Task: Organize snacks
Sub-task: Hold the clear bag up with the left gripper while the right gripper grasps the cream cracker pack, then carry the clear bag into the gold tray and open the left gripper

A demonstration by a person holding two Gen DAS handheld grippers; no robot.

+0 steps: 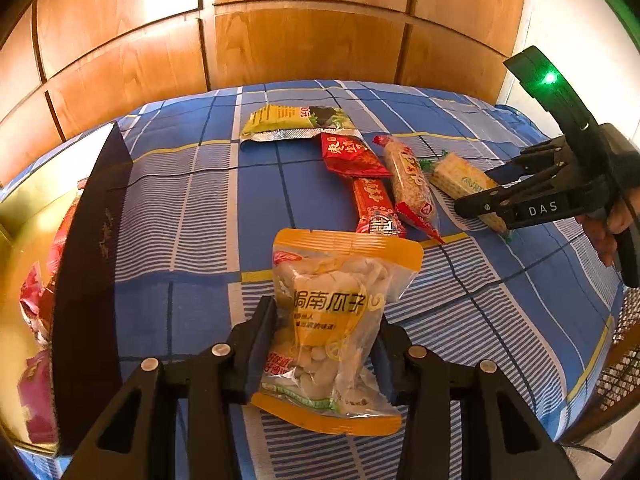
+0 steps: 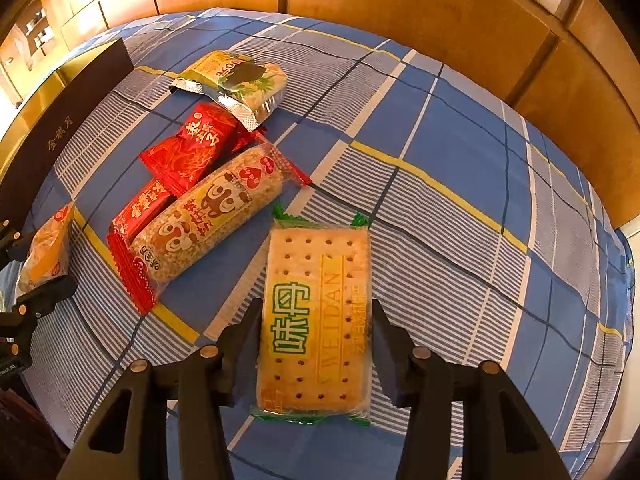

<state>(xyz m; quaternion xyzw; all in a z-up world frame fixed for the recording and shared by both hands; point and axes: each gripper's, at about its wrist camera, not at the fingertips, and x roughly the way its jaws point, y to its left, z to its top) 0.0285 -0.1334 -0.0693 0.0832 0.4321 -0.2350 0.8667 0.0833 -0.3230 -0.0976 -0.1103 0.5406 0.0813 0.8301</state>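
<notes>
An orange-and-clear bag of pumpkin seeds (image 1: 324,320) sits between the fingers of my left gripper (image 1: 325,312), whose pads press on both its sides. The same bag (image 2: 46,248) shows at the left edge of the right wrist view. A green-trimmed cracker pack (image 2: 316,320) lies on the blue checked bedspread (image 2: 460,184). My right gripper (image 2: 316,304) is closed on its long sides. From the left wrist view that right gripper (image 1: 476,190) reaches down over the cracker pack (image 1: 456,178).
Beside the crackers lie a puffed-rice roll (image 2: 208,224), two red packets (image 2: 192,148) (image 2: 140,208) and a yellow-green foil pack (image 2: 240,80). A dark box with a gold inside (image 1: 88,280) stands at the left and holds red packets. Wooden wardrobe doors (image 1: 304,40) stand behind the bed.
</notes>
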